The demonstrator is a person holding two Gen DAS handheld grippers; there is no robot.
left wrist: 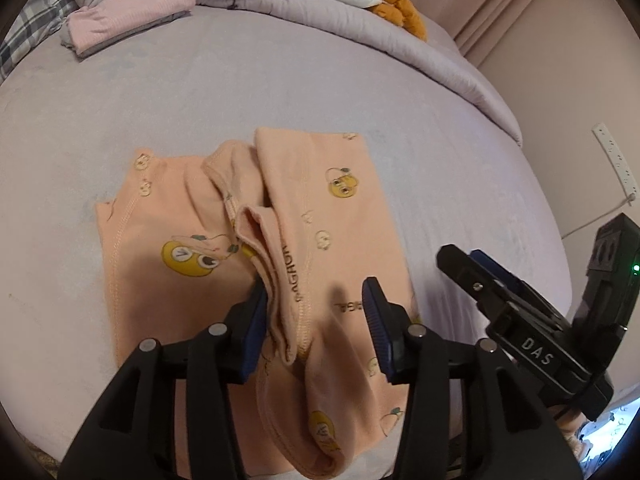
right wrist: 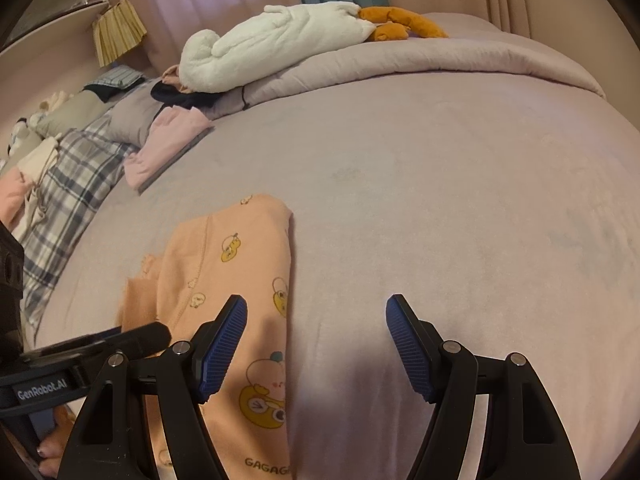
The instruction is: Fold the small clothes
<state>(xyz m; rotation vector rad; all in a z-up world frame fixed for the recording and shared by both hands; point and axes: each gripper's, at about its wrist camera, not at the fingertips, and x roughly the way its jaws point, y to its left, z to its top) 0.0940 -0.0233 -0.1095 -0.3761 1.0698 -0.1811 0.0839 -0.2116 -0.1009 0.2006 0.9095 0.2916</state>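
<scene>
Two grippers hang over a lavender bed sheet [right wrist: 440, 184] with fingers spread wide, gripping nothing. The left gripper [left wrist: 316, 312] straddles a raised fold of the peach cartoon-print garment [left wrist: 328, 208], which lies partly folded on the sheet. The right gripper [right wrist: 316, 344] sits over the garment's right edge. A folded pink garment [left wrist: 132, 16] lies well beyond, near a white plush toy [right wrist: 268, 44].
</scene>
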